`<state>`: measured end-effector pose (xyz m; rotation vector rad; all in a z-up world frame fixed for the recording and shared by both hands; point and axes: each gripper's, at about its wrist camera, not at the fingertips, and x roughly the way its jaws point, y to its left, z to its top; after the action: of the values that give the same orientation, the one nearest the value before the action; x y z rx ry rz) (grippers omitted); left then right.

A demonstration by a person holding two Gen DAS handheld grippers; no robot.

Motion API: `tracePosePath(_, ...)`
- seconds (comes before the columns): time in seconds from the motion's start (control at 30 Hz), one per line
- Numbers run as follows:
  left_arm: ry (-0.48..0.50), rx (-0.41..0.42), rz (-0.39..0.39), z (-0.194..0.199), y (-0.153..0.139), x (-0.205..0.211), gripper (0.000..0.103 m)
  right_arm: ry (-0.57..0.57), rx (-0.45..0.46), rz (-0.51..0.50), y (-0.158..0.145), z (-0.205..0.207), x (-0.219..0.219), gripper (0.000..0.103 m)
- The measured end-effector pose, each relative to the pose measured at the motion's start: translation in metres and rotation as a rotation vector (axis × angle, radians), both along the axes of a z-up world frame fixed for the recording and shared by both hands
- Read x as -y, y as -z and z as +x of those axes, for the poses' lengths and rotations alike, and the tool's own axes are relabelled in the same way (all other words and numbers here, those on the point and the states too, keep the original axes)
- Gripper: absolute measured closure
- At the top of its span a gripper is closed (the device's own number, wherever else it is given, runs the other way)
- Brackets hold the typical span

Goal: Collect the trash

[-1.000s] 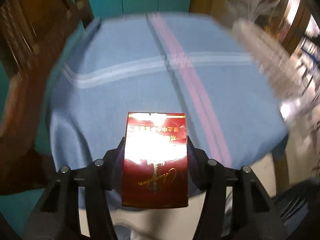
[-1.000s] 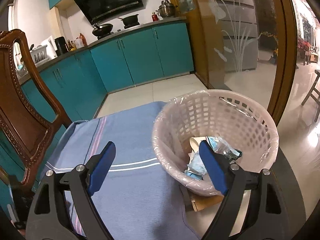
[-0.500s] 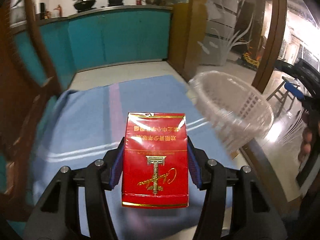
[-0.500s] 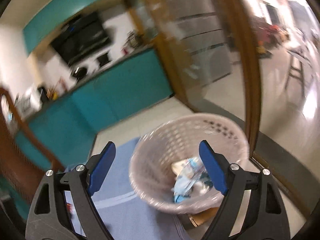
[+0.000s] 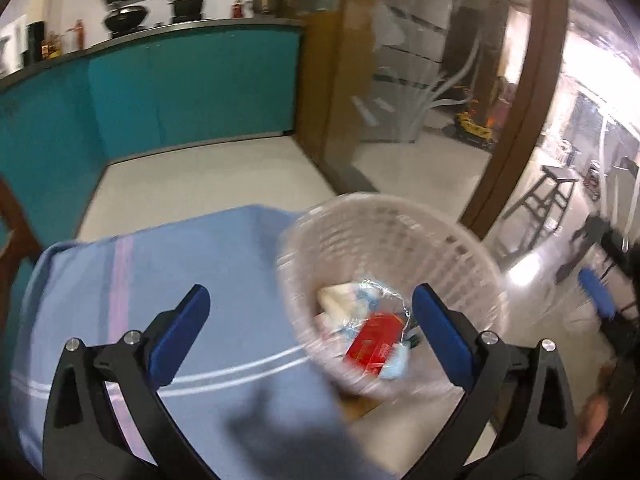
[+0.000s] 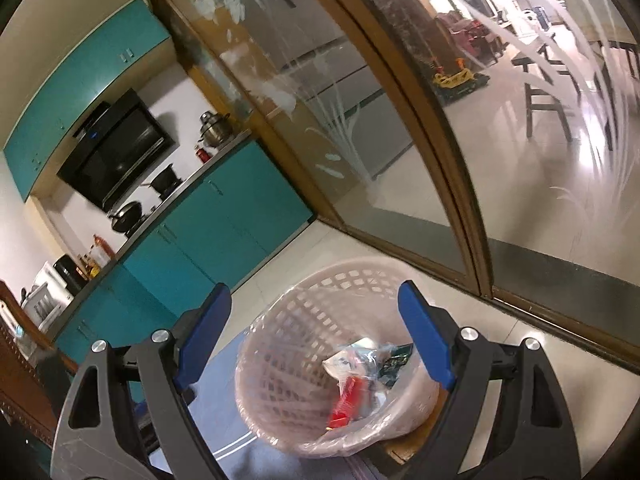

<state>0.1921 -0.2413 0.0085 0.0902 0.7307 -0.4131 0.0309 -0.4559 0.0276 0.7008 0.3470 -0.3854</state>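
Observation:
The red cigarette box [image 5: 374, 344] lies in the pale plastic waste basket [image 5: 384, 212], among clear wrappers and paper. My left gripper [image 5: 310, 300] hovers over the basket's near rim. Its jaws are opening wide and nothing is between them. The right wrist view shows the same basket [image 6: 280, 344] standing at the end of the blue-clothed table [image 6: 224, 432], with the red box [image 6: 348, 396] inside it. My right gripper [image 6: 314, 294] hangs open above the basket and holds nothing. One of its blue pads [image 5: 598, 294] shows at the right in the left wrist view.
A blue striped cloth [image 5: 160, 280] covers the table. Teal kitchen cabinets [image 5: 192, 92] run along the far wall. A wood-framed glass sliding door [image 6: 400, 128] stands just behind the basket. A carved wooden chair [image 6: 20, 364] is at the left, and a stool [image 5: 548, 196] stands beyond the glass.
My left gripper swung right from over the table to over the basket and let go of the red box, which now lies inside. The right gripper rolled and stayed open.

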Motion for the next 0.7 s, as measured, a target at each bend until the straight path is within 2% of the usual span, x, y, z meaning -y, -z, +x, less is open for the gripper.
tracePosePath(0.1, -0.055, 0.001, 0.028, -0.015, 0.004, -0.053, 0.003, -0.061, -0.022, -0.007, 0.002, 0.008, -0.014, 0.019)
tracePosePath(0.2, -0.090, -0.067, 0.084, -0.030, 0.016, -0.108, 0.003, -0.157, -0.062, -0.047, 0.003, 0.021, -0.042, 0.019)
tracePosePath(0.3, -0.179, -0.119, 0.109, -0.045, 0.026, -0.163, 0.003, -0.257, -0.104, -0.091, 0.003, 0.031, -0.075, 0.019)
tracePosePath(0.43, -0.307, -0.052, 0.144, -0.074, 0.025, -0.207, 0.003, -0.404, -0.189, -0.174, 0.012, 0.045, -0.132, 0.018)
tracePosePath(0.57, -0.413, -0.047, 0.081, -0.092, 0.023, -0.240, 0.003, -0.553, -0.280, -0.259, 0.025, 0.051, -0.190, 0.017)
tracePosePath(0.63, -0.437, -0.032, 0.068, -0.096, 0.018, -0.244, 0.003, -0.612, -0.298, -0.302, 0.030, 0.047, -0.216, 0.017)
tracePosePath(0.7, -0.465, -0.010, 0.108, -0.097, 0.015, -0.240, 0.003, -0.649, -0.305, -0.338, 0.034, 0.044, -0.234, 0.015)
